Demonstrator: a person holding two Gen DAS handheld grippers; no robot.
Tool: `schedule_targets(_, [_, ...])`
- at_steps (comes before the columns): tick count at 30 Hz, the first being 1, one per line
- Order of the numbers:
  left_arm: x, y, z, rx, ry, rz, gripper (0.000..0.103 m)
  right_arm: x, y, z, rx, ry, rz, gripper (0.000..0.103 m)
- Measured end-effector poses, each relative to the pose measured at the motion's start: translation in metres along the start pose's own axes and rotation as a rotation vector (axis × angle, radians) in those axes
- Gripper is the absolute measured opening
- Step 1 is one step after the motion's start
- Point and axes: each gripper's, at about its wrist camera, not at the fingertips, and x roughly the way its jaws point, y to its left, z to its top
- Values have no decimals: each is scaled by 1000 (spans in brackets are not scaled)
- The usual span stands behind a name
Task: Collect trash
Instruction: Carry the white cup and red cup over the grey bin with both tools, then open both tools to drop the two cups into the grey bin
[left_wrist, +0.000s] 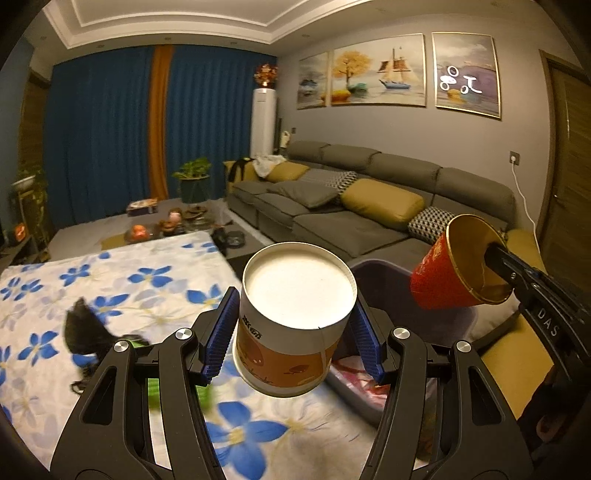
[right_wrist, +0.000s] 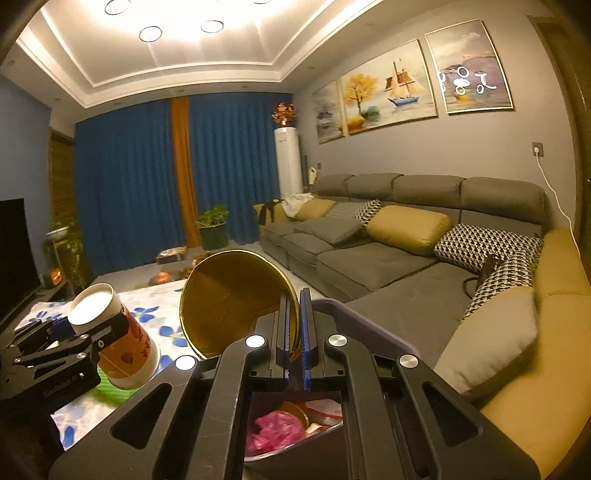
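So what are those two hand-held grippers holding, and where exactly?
Left hand-held gripper: white-and-brown paper cup, clamped around its sides. Right hand-held gripper: red, gold-lined cup, pinched by its rim.

Two paper cups (left_wrist: 295, 317) (left_wrist: 458, 266), two grippers (left_wrist: 291, 332) (right_wrist: 295, 332), one bin (left_wrist: 388, 280), three paintings (left_wrist: 376, 74).

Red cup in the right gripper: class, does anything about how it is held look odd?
Yes. The right gripper pinches only the rim wall of the red cup, one finger inside, so it hangs tilted sideways over the bin.
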Motion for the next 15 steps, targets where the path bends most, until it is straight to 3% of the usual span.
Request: schedule_targets(15, [45, -28, -1, 8, 35, -83, 58, 24, -28, 0, 36, 27, -42, 6])
